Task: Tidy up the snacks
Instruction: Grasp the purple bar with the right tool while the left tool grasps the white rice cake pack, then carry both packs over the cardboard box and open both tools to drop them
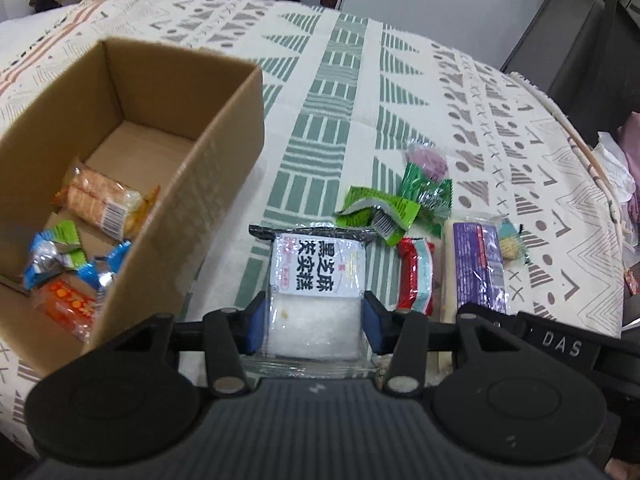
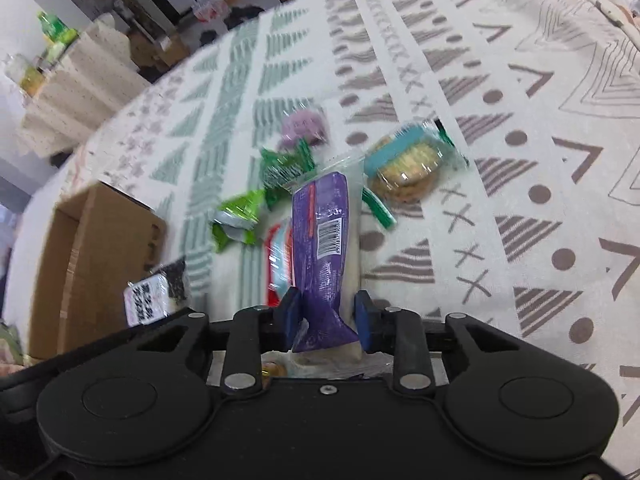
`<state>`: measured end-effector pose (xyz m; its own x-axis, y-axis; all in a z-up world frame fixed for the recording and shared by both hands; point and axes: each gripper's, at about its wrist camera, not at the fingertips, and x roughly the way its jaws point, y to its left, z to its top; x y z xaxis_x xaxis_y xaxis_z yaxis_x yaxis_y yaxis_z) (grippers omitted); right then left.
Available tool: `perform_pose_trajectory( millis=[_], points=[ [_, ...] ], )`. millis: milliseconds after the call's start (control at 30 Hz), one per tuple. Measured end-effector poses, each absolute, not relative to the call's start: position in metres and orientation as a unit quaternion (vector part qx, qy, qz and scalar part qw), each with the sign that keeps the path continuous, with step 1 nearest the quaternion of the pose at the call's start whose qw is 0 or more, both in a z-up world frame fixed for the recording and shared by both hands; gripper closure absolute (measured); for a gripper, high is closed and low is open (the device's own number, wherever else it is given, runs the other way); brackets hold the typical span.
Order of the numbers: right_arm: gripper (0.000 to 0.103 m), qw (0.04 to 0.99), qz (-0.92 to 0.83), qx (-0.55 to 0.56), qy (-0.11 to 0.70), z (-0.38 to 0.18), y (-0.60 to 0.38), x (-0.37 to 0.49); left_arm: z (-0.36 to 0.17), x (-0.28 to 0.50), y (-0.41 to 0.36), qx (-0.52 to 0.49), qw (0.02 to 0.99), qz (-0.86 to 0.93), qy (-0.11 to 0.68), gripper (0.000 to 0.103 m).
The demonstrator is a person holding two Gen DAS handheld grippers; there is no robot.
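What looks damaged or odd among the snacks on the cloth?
One green wrapper beside the other packets looks torn open and crumpled, its silver inside showing. The purple packet in the right gripper is pinched and twisted at its near end.

Between my left fingers [image 1: 256,326], matt blue pads on black plastic, sits a glossy clear-film rice cake packet [image 1: 316,300] with a paper-like white label. Left of them, a matt corrugated cardboard box [image 1: 224,128]. Between my right fingers [image 2: 290,314], a shiny purple plastic wrapper [image 2: 324,236]. Beyond both, a woven, matt patterned cloth [image 1: 360,92].
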<state>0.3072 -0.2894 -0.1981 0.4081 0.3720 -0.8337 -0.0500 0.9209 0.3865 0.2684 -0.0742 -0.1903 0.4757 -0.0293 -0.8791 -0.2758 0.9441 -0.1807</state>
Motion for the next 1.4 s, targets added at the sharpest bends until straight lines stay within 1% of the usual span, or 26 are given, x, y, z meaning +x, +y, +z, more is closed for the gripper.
perform_pose_trajectory(
  millis=[300, 767, 1067, 1400],
  points=[
    [0.075, 0.835, 0.171, 0.217, 0.476, -0.171, -0.299, 0.302, -0.149, 0.254, -0.071, -0.149, 0.864, 0.067, 0.476, 0.056],
    [0.075, 0.837, 0.253, 0.244, 0.419, -0.139, -0.270, 0.293, -0.094, 0.235, -0.040, -0.153, 0.886, 0.090, 0.427, 0.056],
    [0.075, 0.833, 0.286, 0.240, 0.408, -0.131, -0.242, 0.295, -0.079, 0.221, 0.001, -0.162, 0.890, 0.122, 0.409, 0.056],
    [0.075, 0.841, 0.303, 0.198, 0.403, -0.127, -0.210, 0.289, -0.083, 0.209, 0.042, -0.180, 0.884, 0.150, 0.405, 0.056]
  ],
)
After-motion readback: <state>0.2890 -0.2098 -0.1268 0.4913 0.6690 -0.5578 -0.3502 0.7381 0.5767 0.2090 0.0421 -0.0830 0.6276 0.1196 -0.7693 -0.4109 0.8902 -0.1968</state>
